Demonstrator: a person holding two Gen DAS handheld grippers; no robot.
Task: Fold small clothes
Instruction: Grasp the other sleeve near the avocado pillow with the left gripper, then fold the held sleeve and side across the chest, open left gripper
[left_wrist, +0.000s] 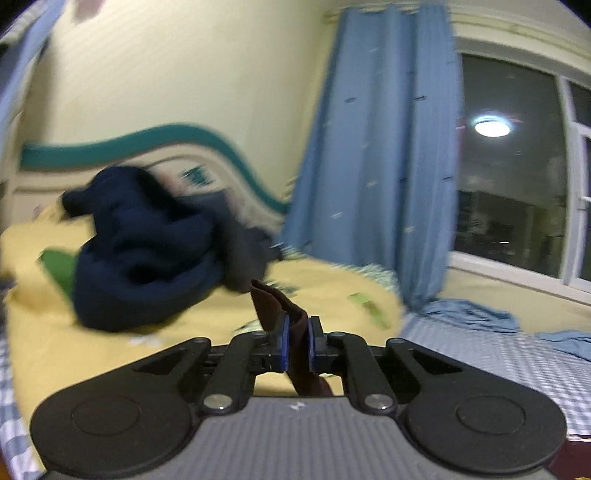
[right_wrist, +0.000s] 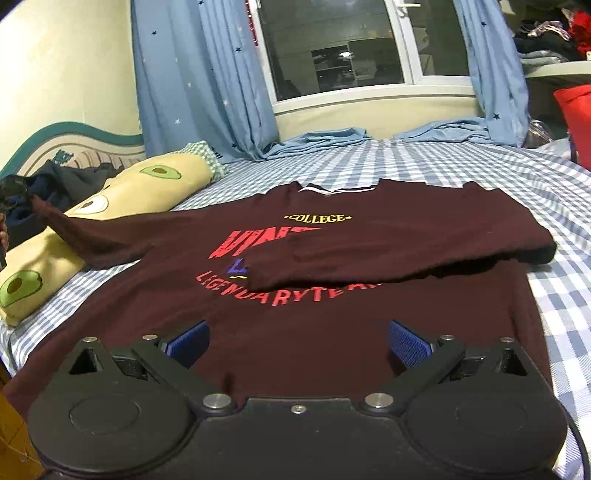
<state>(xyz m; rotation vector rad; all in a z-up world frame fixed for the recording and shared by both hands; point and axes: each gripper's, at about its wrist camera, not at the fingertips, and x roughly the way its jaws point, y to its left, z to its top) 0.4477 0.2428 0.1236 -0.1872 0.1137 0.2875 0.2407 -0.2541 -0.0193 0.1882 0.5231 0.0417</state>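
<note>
Maroon T-shirt (right_wrist: 295, 332) lay flat on the bed (right_wrist: 498, 173), one sleeve already folded in. Your left gripper (left_wrist: 297, 341) clamped the other sleeve (right_wrist: 81, 232) for folding; your right gripper (right_wrist: 297, 341) hovered with jaws apart.

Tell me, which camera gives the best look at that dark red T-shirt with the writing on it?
The right wrist view. There the maroon T-shirt lies spread on the checked sheet, print readable, one sleeve folded across it. The left wrist view shows only a pinched strip of the shirt between the pads of the left hand-held gripper.
</note>
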